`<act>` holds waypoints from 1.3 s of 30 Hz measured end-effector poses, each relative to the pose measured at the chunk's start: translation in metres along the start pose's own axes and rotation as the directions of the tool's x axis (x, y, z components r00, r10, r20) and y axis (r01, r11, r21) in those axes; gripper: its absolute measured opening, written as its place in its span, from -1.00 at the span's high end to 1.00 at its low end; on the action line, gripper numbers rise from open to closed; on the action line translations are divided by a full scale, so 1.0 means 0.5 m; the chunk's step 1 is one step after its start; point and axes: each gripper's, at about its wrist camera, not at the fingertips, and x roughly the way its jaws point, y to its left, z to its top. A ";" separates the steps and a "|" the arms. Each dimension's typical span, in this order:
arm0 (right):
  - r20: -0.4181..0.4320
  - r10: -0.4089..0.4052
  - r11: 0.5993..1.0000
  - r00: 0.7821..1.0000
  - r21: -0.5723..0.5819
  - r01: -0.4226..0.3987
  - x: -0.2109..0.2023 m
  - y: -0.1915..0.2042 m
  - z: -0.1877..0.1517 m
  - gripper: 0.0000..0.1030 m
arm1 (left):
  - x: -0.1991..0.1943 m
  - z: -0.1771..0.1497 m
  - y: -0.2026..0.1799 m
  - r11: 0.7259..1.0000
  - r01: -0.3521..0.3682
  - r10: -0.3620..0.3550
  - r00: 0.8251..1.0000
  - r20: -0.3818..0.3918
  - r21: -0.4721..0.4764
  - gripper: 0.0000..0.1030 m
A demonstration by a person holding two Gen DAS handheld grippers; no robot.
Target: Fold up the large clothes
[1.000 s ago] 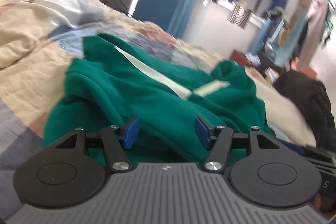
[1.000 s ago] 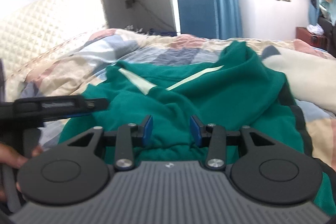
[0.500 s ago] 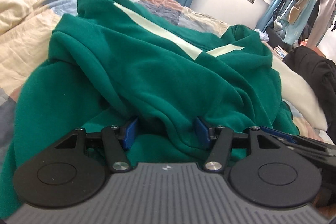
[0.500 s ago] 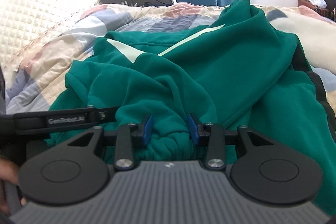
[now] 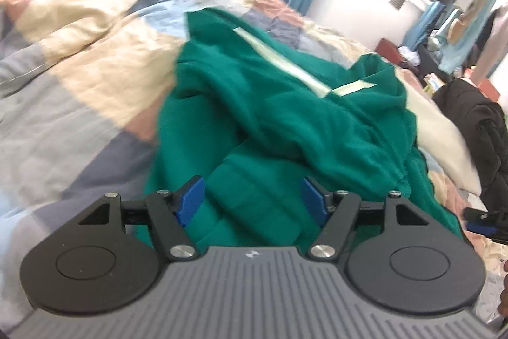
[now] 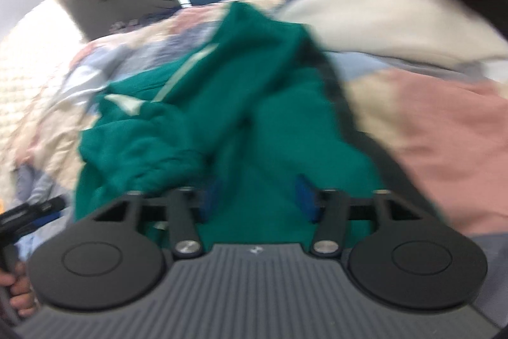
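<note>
On 1 patchwork quilt lies 1 green garment; 2 grippers, left and right, jaws opening, unclamped.

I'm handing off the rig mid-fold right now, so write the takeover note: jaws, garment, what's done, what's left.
Left gripper: jaws opening, nothing pinched; green fabric only lies beneath them.
Right gripper: jaws opening, also gripping nothing, over the near part of the garment.
Green sweatshirt: bunched in a rumpled heap on the patchwork quilt, pale stripe showing on top.
Done: no neat fold visible.
Left: spread it flat, fold sleeves in, fold the body.
</note>
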 end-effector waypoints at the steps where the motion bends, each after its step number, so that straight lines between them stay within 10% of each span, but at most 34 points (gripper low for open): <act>1: 0.002 -0.012 0.999 1.000 0.036 0.012 -0.010 -0.027 0.001 -0.43 | -0.008 -0.003 0.016 1.000 -0.019 0.019 1.000 -0.010 -0.018 -0.42; 10: -0.126 0.006 0.922 0.992 0.385 0.044 0.056 -0.192 -0.001 -0.53 | 0.020 -0.018 0.174 0.929 -0.150 0.101 0.982 -0.159 -0.337 -0.52; 16: 0.000 -0.132 0.915 0.991 0.383 0.122 0.015 -0.223 0.020 -0.57 | 0.029 -0.026 0.194 0.899 -0.180 0.115 0.977 -0.180 -0.398 -0.52; 21: -0.166 -0.037 0.938 0.986 0.333 0.091 0.074 -0.238 0.011 -0.54 | 0.038 -0.031 0.199 0.883 -0.202 0.140 0.975 -0.174 -0.424 -0.52; 28: -0.165 0.161 0.890 0.973 0.451 -0.070 0.085 -0.232 -0.012 -0.59 | 0.058 -0.042 0.171 0.890 0.058 -0.173 0.961 -0.217 -0.452 -0.52; 32: -0.080 0.386 0.787 0.919 0.548 -0.283 0.076 -0.231 -0.013 -0.59 | 0.049 -0.044 0.131 0.916 0.134 -0.235 0.943 -0.235 -0.379 -0.52; 39: -0.221 0.149 0.928 0.964 0.368 -0.059 0.107 -0.183 -0.007 -0.52 | 0.085 -0.061 0.089 0.966 -0.026 -0.071 0.930 -0.361 -0.255 -0.52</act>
